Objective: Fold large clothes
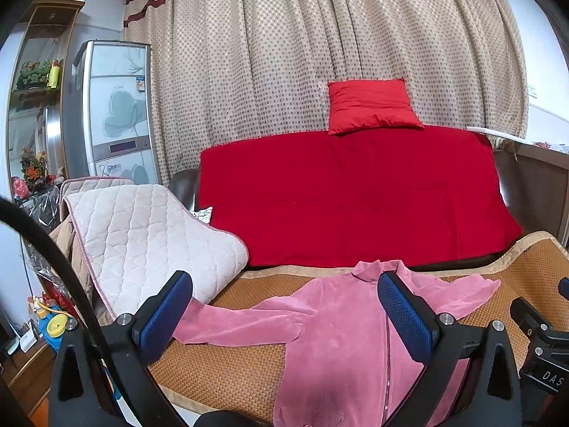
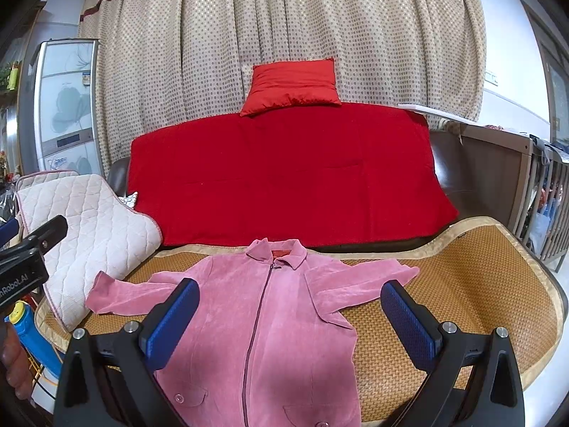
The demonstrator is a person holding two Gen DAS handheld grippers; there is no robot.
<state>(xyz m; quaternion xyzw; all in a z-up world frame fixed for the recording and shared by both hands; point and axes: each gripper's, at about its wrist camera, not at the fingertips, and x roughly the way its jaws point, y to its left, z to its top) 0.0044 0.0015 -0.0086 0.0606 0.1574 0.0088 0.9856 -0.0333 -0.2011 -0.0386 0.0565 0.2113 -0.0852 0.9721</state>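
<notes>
We see pink jacket [image 2: 270, 323] flat, zipped, on woven mat [image 2: 462, 284], collar at 12 o'clock. Left gripper [image 1: 284, 316] and right gripper [image 2: 290, 315] both spread wide, grasping nothing. Readable: "DAS", "nRobot.AI".

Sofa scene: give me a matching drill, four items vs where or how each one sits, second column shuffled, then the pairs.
Column 1:
1. pink jacket
2. red cushion
3. quilted pad
4. red blanket

Column 2:
A. propped against the curtain, on top of the sofa back
B. draped over the sofa backrest
C. spread flat on the woven mat, zipped, sleeves out
D. draped over the sofa's left arm

Pairs: 1-C, 2-A, 3-D, 4-B
</notes>
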